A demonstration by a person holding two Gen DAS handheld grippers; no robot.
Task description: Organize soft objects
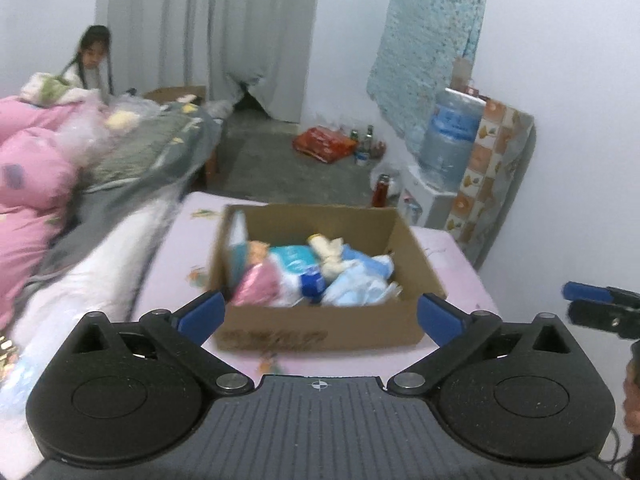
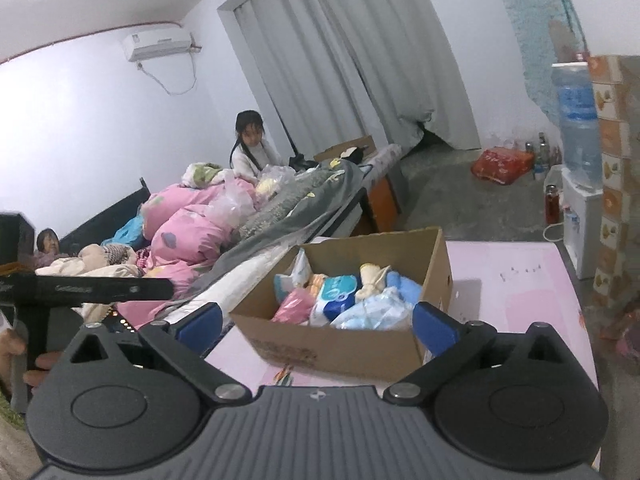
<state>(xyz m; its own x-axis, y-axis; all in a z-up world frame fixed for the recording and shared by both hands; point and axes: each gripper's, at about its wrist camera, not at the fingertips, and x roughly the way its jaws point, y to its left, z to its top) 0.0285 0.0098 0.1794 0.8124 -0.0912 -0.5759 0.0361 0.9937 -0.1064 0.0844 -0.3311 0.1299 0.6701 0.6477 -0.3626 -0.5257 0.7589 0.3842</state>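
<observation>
Pink bedding fills the lower centre of both views under a cardboard box [image 1: 320, 320] of soft packets [image 1: 352, 280], which look light, squashy and slippery, best pinched mid-bulge; the left gripper [image 1: 320, 312] and right gripper [image 2: 316, 320] gape wide, empty.

box front [image 1: 276, 338]: dark printed line, at 6 o'clock of the carton, too blurred to read
water bottle label [image 2: 576, 104]: pale characters on blue, at 3 o'clock, cannot be made out
red bag [image 1: 323, 143]: print at 12 o'clock, illegible
blue-white pack [image 2: 338, 290]: markings unreadable
</observation>
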